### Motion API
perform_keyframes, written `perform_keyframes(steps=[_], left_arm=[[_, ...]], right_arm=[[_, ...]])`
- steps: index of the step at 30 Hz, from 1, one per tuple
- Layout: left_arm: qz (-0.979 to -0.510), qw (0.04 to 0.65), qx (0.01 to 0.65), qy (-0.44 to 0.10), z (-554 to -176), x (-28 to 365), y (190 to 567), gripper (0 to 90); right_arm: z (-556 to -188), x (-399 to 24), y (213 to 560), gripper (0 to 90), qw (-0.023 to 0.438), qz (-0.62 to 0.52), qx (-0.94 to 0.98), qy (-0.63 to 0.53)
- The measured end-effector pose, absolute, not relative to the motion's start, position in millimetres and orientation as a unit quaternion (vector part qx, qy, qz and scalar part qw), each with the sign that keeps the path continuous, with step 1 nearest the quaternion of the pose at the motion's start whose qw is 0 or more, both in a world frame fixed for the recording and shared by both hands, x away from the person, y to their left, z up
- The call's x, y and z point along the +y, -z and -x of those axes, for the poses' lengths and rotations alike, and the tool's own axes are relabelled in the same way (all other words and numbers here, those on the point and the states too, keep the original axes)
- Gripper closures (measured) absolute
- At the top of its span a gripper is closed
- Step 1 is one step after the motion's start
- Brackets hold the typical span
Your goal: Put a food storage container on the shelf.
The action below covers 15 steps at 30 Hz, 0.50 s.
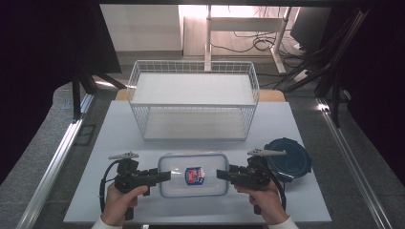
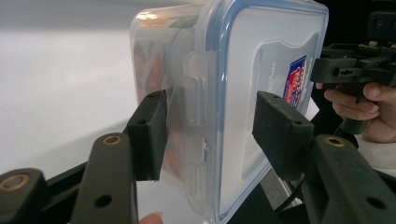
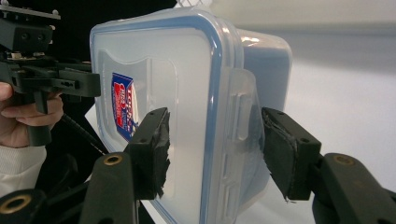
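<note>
High view: a clear lidded food box (image 1: 193,174) sits at the near middle of the white table (image 1: 119,138), clamped from both ends. The left gripper (image 1: 162,175) grasps its left end, the right gripper (image 1: 222,174) its right end, one jaw on the lid and one under the base. Beyond stands a white wire basket (image 1: 193,99); a dark round lid (image 1: 288,158) lies at right.
</note>
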State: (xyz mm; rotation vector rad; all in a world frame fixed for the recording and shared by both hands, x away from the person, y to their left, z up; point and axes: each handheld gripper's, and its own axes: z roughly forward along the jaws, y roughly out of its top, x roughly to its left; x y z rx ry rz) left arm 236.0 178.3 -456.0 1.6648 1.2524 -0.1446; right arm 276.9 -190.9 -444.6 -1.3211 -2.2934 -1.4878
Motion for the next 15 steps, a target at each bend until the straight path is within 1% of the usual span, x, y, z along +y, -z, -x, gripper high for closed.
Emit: perform_keyframes(steps=[15], left_arm=[[-0.69, 0.53, 0.492, 0.024, -263, 181, 407, 46.3]], right_arm=[[-302, -190, 392, 44.5, 0.018, 0.408, -0.753, 0.516]])
